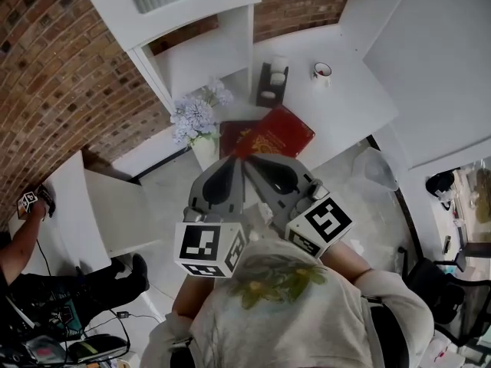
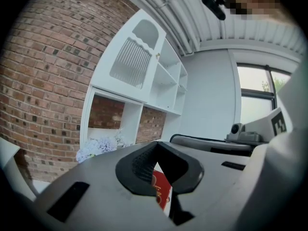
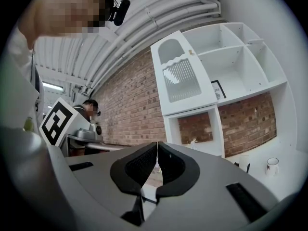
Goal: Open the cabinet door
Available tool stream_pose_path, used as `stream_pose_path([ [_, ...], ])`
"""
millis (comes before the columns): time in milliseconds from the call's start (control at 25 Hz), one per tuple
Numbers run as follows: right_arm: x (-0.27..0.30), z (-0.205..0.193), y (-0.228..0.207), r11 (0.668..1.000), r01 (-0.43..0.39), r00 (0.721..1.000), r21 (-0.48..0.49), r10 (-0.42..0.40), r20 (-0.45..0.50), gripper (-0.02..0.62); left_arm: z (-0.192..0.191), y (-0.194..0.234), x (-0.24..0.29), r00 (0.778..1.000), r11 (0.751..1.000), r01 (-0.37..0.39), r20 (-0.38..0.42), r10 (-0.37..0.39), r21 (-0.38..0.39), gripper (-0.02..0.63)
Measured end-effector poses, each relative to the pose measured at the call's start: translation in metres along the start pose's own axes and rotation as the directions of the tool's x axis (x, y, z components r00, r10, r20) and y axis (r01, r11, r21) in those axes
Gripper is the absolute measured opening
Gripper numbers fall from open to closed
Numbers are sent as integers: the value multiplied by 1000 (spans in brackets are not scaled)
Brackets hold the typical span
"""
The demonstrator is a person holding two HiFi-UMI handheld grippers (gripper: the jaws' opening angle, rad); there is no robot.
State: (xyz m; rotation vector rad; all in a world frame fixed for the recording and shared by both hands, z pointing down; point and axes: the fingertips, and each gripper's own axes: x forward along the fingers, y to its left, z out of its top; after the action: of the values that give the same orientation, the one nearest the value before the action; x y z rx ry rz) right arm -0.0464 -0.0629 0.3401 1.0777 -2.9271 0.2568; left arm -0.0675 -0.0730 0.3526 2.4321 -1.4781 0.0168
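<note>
Both claws were up in front of my chest, side by side, noses aimed at the white shelf unit [image 3: 231,66]. Left claw [image 1: 230,167] [image 2: 156,146]: jaws pinched together at the tips, nothing gripped, only the red book [image 2: 162,189] showing through the gap behind them. Right claw [image 1: 261,167] [image 3: 157,146]: same story, tips touching, empty. And the cabinet door [image 3: 183,81] [image 2: 132,59], white with a ribbed pane, sat closed at the upper left of the unit against the brick wall [image 3: 130,105], its small knob [image 3: 191,52] near the top edge, well apart from both claws. Below it on the worktop [image 1: 345,106] lay the red book [image 1: 272,133], with flowers [image 1: 196,117] just beside it and a mug [image 1: 322,70] further back.
</note>
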Motion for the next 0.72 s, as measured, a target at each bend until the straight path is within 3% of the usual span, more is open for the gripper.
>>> stream_pose_path([
  [120,5,9,-9,1000,-30,999,-5,31,41,26,3,1,9,1000,1000,-12,-1,12,1,11],
  [720,17,27,-72,997,-72,995,-21,73,65,26,11,1,62,998,998,-54,-16,55,19,11],
])
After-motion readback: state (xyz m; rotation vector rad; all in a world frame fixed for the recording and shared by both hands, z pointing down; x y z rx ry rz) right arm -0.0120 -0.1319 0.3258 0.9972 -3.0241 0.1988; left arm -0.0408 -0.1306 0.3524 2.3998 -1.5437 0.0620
